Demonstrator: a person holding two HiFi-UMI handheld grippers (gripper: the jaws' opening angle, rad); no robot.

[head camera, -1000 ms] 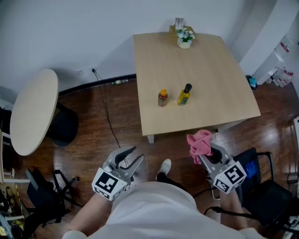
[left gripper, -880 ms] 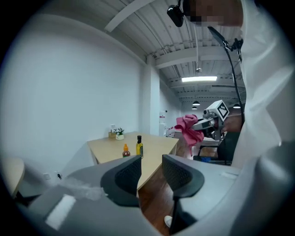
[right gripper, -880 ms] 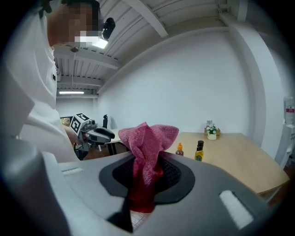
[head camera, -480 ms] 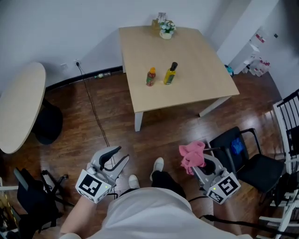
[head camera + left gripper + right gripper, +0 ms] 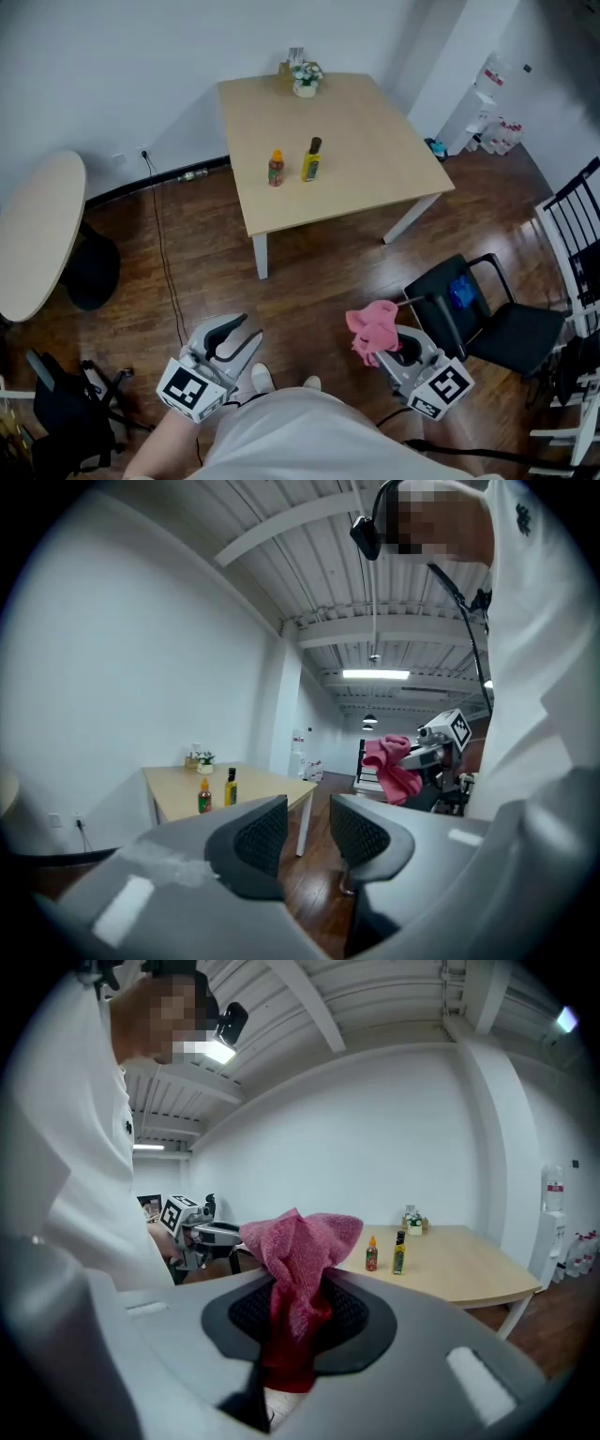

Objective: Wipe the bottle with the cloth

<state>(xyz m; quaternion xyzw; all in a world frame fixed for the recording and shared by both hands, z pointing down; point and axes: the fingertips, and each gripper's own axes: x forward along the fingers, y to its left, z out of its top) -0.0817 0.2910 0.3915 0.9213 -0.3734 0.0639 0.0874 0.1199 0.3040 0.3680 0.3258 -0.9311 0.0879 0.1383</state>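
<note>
Standing well back from the table (image 5: 375,178), over a dark wood floor (image 5: 309,281). Holding the left gripper (image 5: 251,327) low, jaws a small way apart, nothing between them. Pinching a pink cloth (image 5: 372,328) in the right gripper (image 5: 386,345), jaws closed on its lower part, top bunched up and sticking out above. Well apart from both grippers, near the middle of the table: a yellow bottle (image 5: 310,160) with a black cap, standing upright. Just beside it, on its left in the head view: an orange bottle (image 5: 276,169), upright too, not touching. At the far edge of the table: a small pot of flowers (image 5: 305,80). Near the right gripper: a black chair (image 5: 487,323). Off to the left: a round table (image 5: 37,234).
</note>
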